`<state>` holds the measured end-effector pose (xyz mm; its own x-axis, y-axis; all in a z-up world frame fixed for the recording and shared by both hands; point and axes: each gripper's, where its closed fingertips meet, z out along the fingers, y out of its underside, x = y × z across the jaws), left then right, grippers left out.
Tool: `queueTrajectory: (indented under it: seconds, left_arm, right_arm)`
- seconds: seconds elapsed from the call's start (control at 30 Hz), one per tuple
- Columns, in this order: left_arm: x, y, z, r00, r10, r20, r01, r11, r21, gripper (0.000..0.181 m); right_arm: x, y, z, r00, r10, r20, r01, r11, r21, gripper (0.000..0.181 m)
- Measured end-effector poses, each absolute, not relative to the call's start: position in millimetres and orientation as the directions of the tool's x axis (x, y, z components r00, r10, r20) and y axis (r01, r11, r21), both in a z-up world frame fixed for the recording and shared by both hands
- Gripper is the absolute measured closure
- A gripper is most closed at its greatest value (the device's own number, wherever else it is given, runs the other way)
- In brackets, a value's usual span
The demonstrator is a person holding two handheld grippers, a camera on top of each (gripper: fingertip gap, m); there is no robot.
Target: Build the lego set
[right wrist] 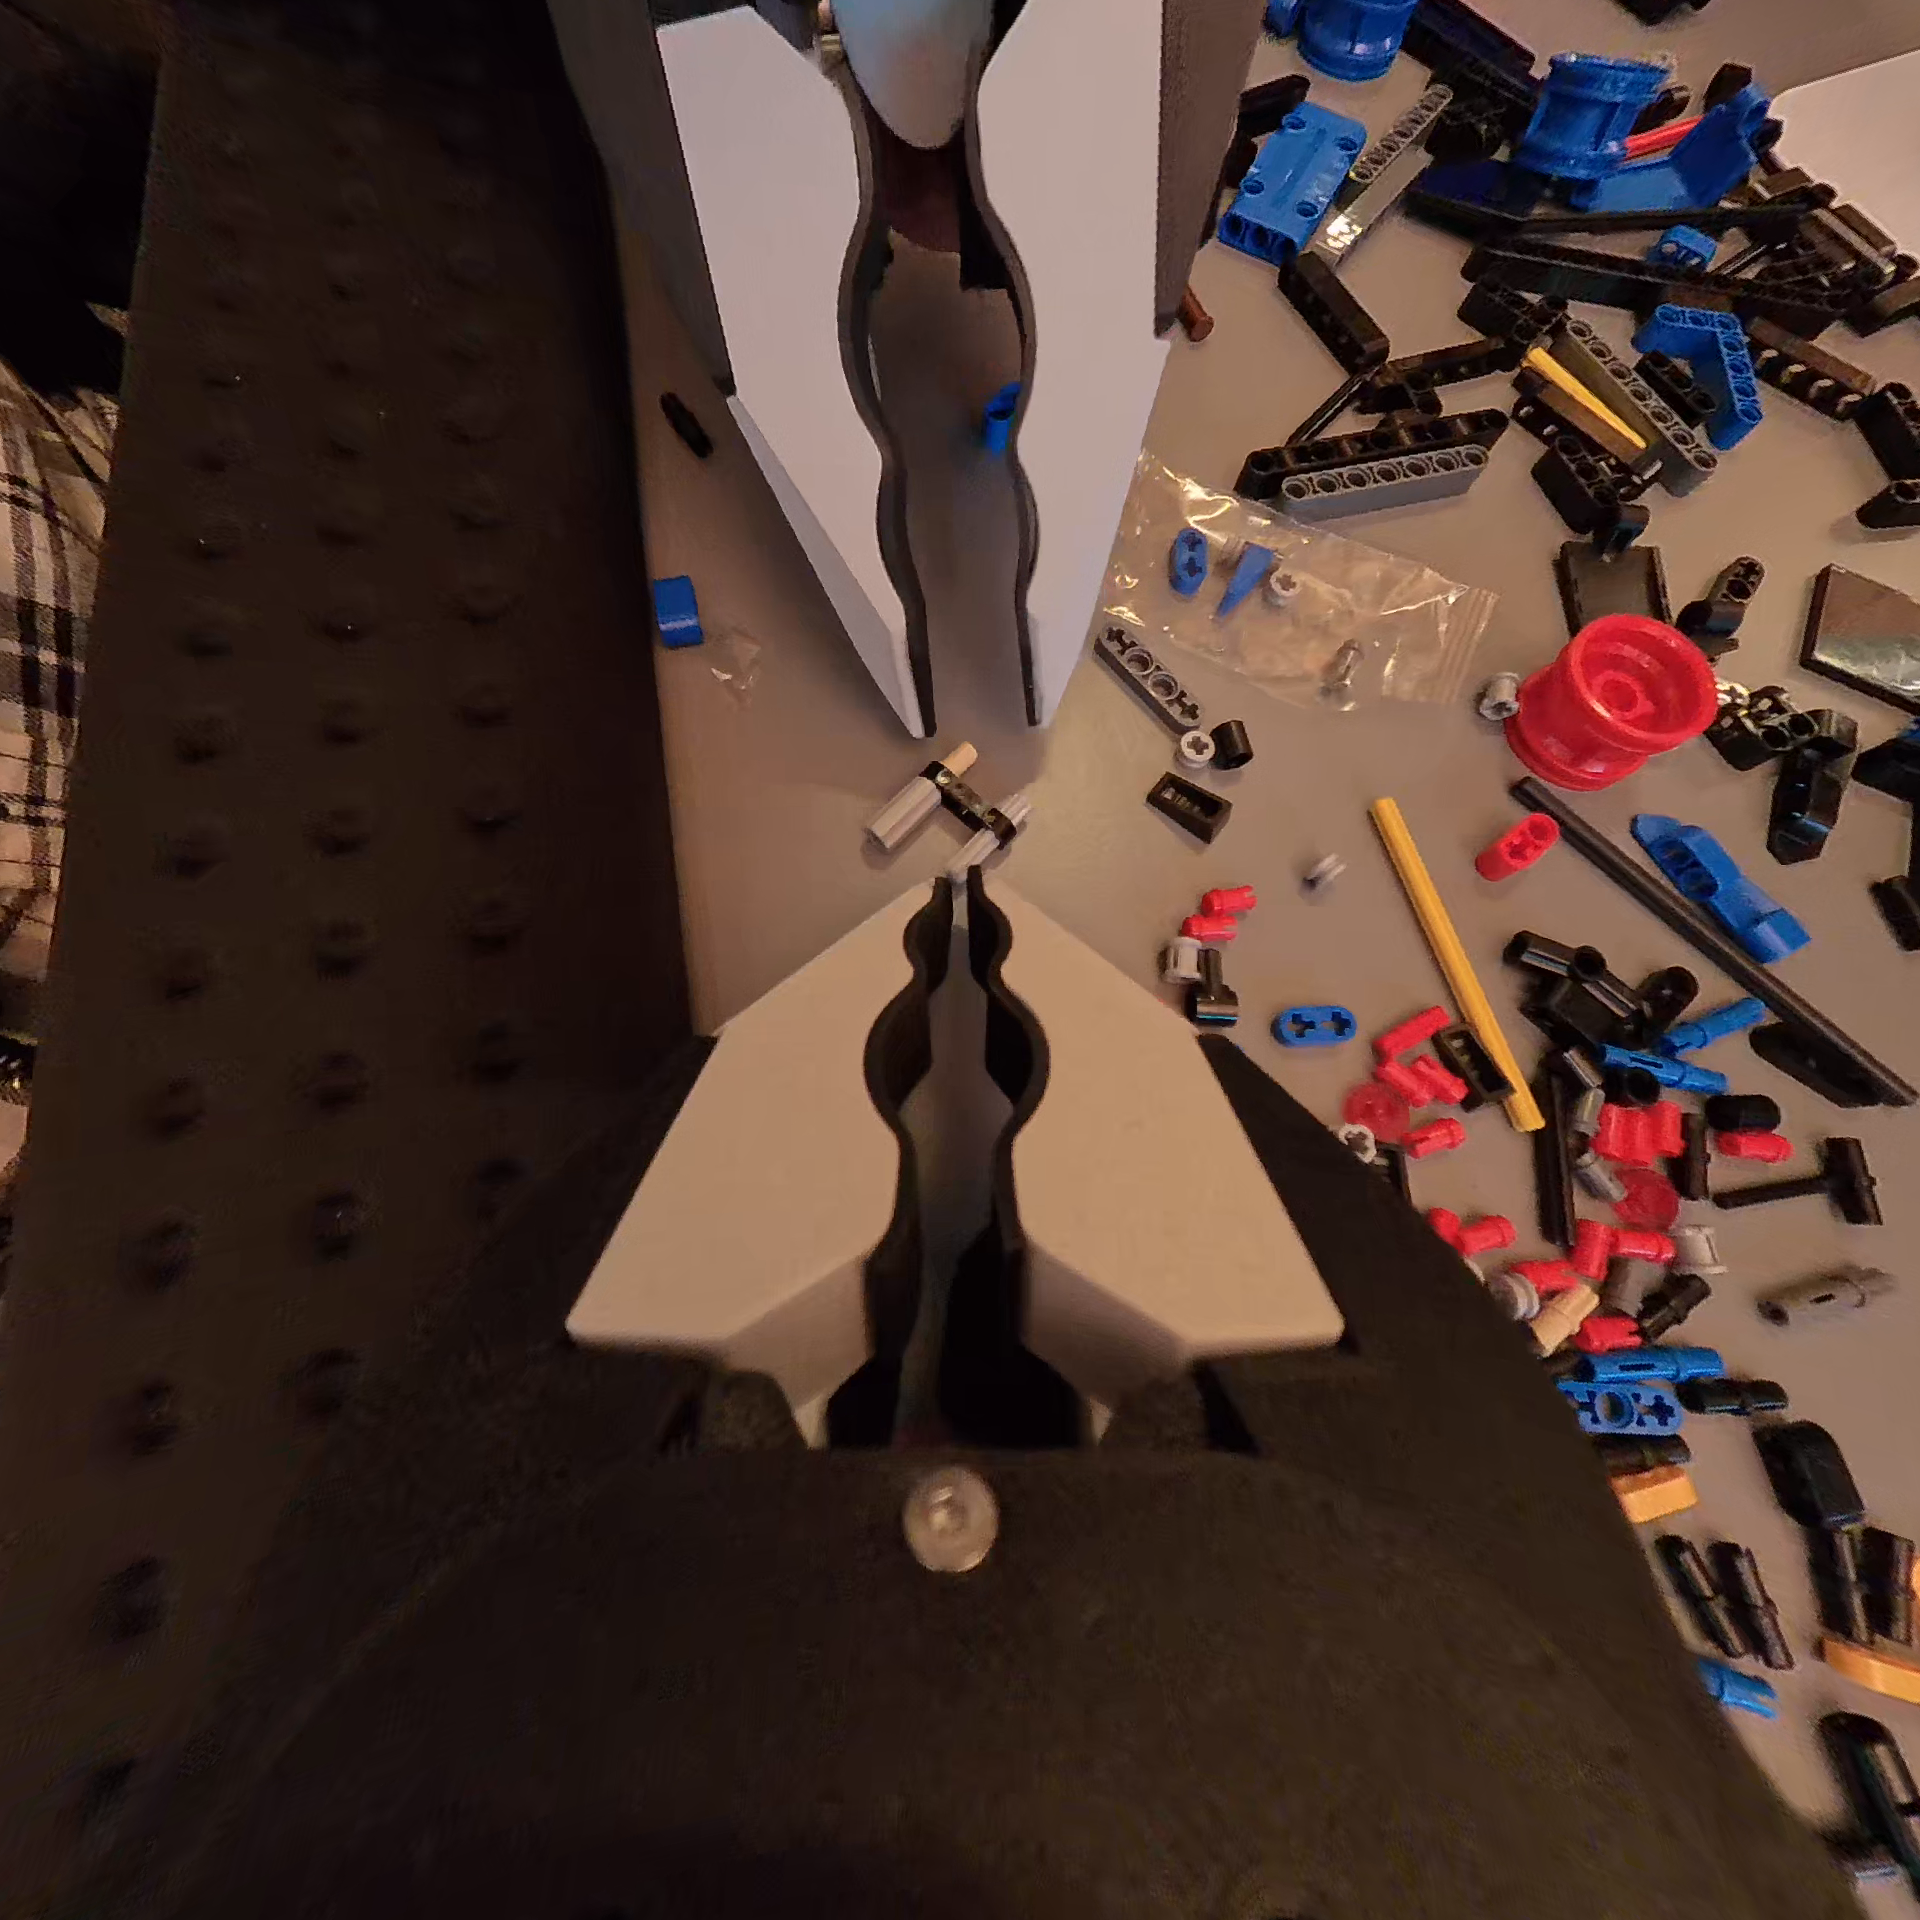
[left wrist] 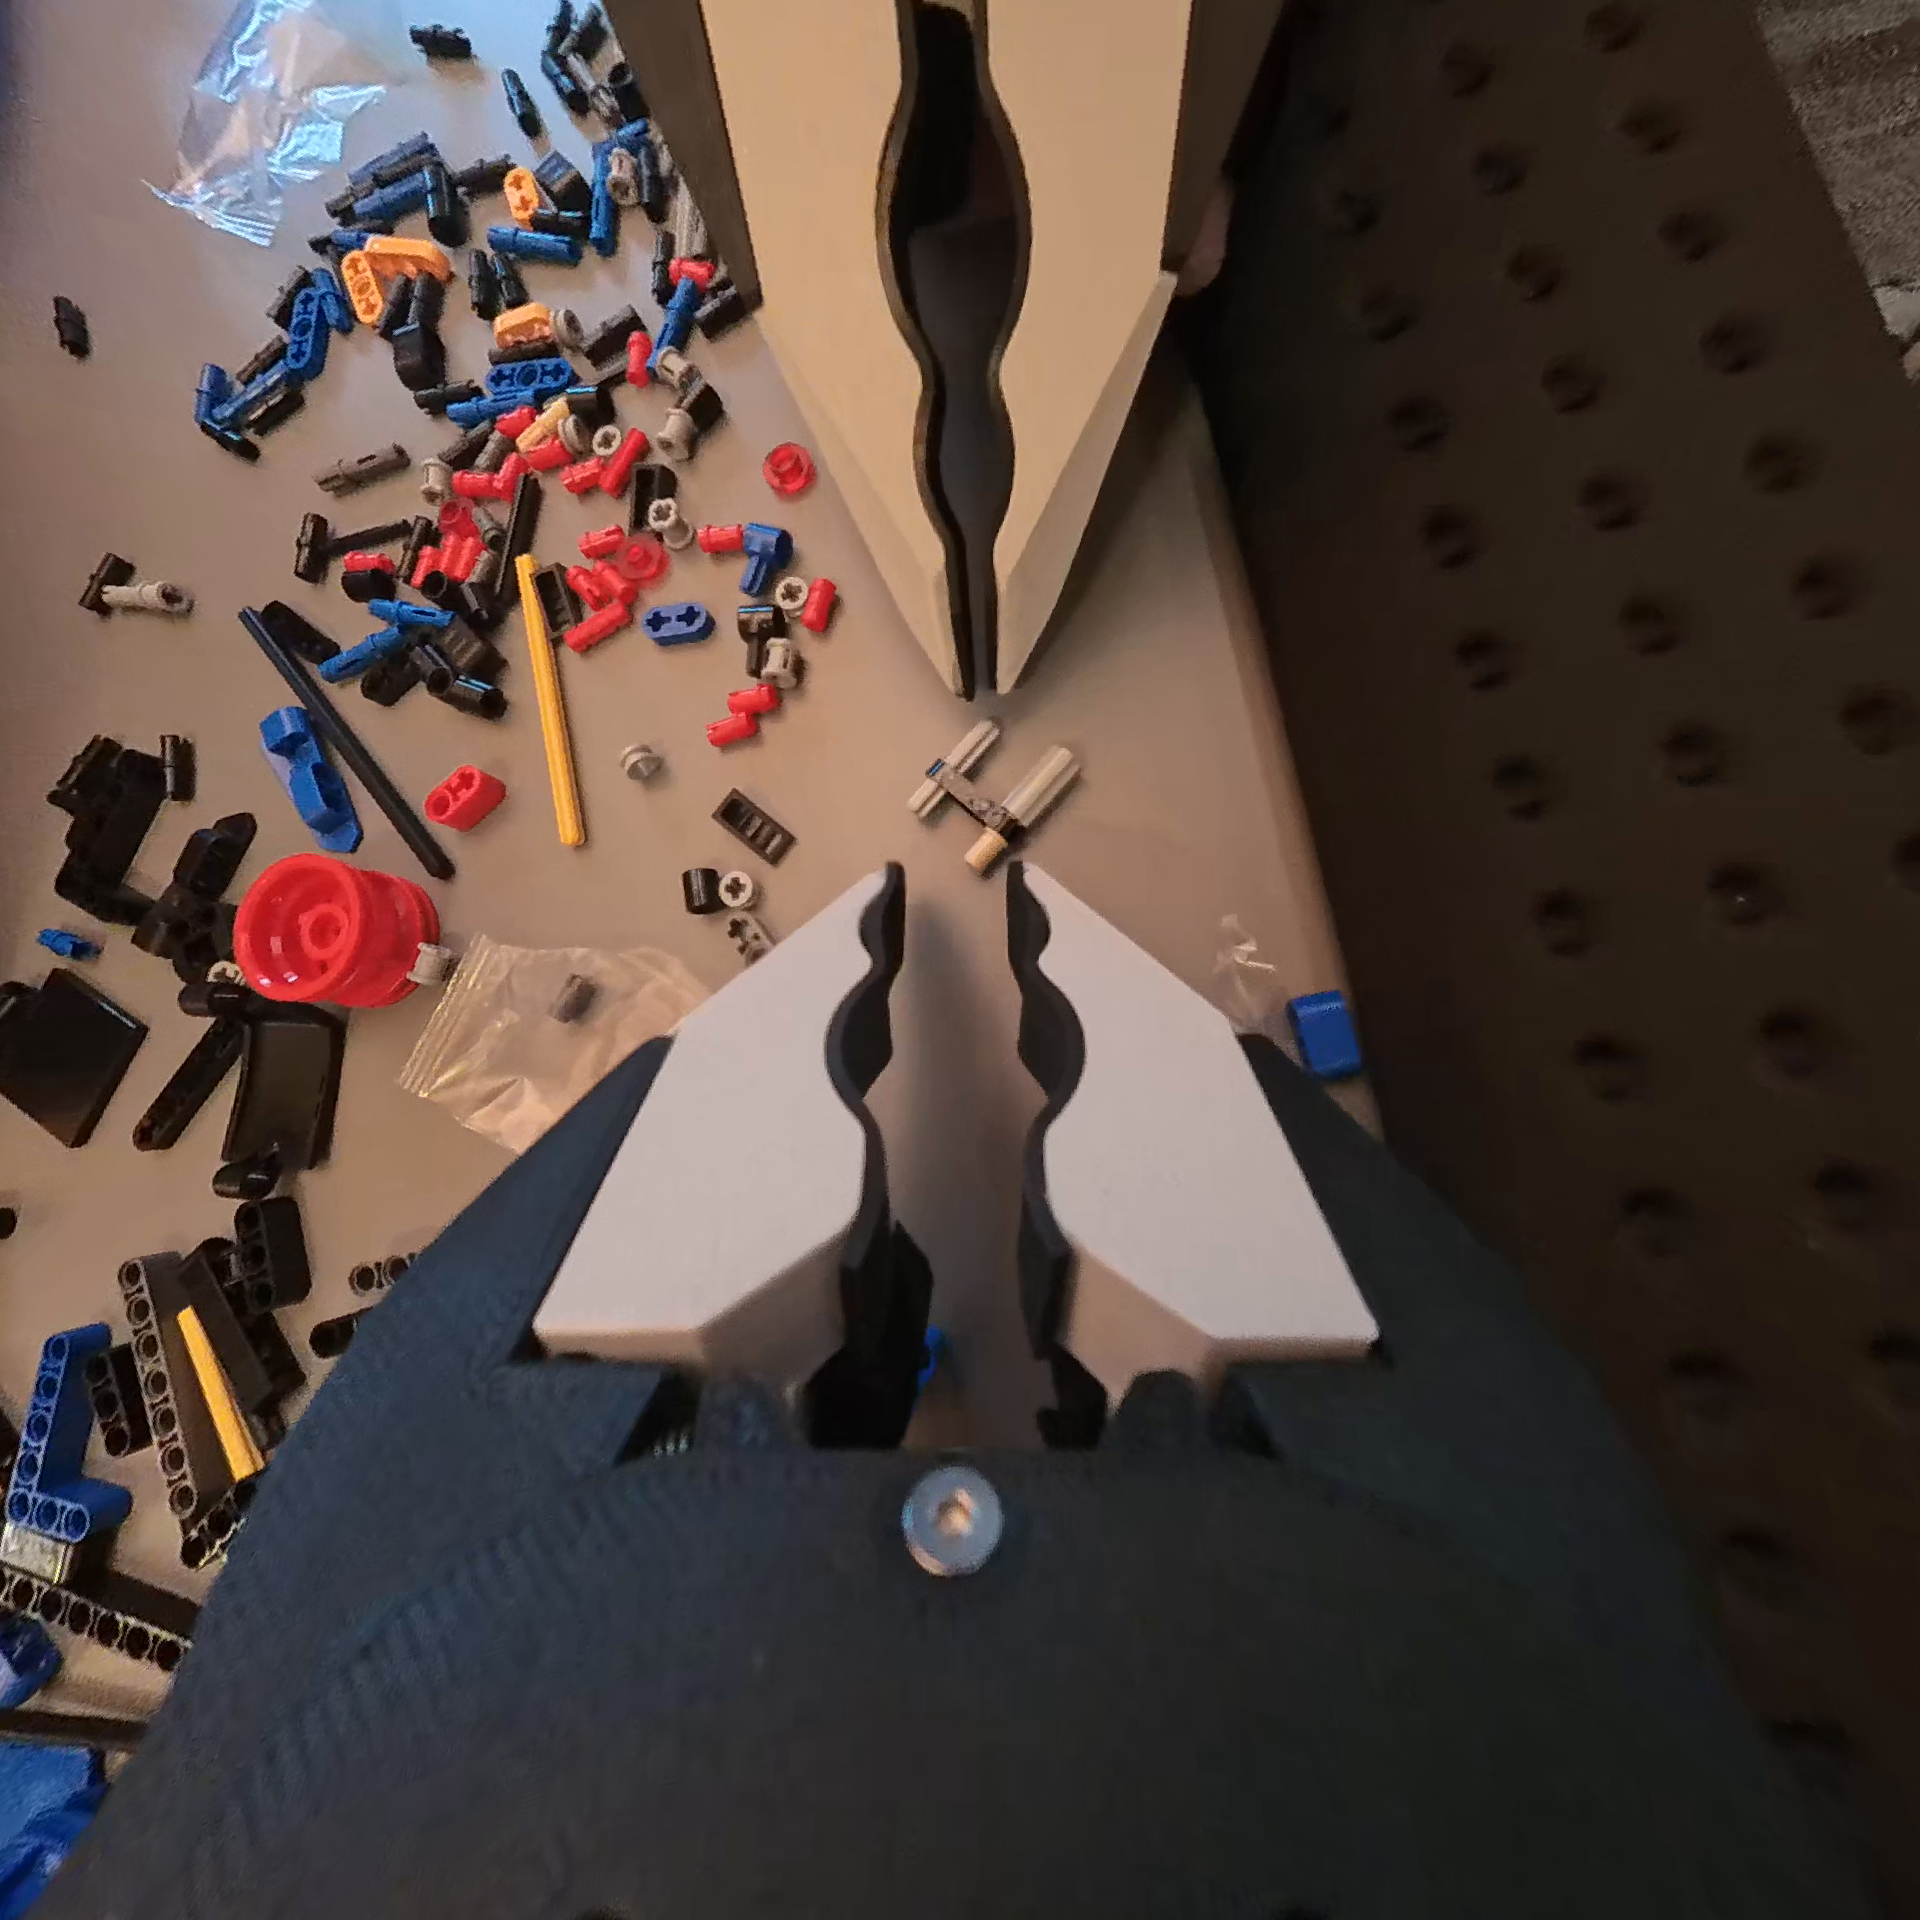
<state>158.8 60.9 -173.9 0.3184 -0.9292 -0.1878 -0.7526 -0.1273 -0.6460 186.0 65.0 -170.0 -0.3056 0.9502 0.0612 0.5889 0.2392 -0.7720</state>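
Observation:
A small assembly (left wrist: 992, 795) lies on the grey table: two light grey axles joined by a black connector with a tan pin. It also shows in the right wrist view (right wrist: 951, 805). My left gripper (left wrist: 954, 878) is open, its tips just short of the assembly. A small blue piece (right wrist: 1000, 416) sits deep between its fingers, against one pad. My right gripper (right wrist: 961, 883) faces it from the other side, shut, its tips at the end of one grey axle. I cannot tell whether it touches the axle.
Loose blue, black and red parts (left wrist: 540, 436) cover the table beside both grippers, with a red wheel hub (left wrist: 332, 930), a yellow axle (left wrist: 551, 707) and a clear plastic bag (left wrist: 520, 1029). A dark studded surface (left wrist: 1610, 727) borders the table's edge on the other side. Left tips and right tips are each some 12 cm from the red wheel hub (left wrist: 332, 930). Seen from the right wrist view (right wrist: 1600, 672) as well.

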Motion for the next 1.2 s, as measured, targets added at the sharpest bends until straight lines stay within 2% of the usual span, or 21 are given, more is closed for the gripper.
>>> queueTrajectory:
  seconds: [1.2]
  left_arm:
    - [149, 63, -174, 0.319, -0.928, -0.190, -0.765, -0.134, -0.631, 0.161]
  right_arm:
    - [187, 67, -165, -0.293, 0.953, 0.076, 0.564, 0.237, -0.791, 0.177]
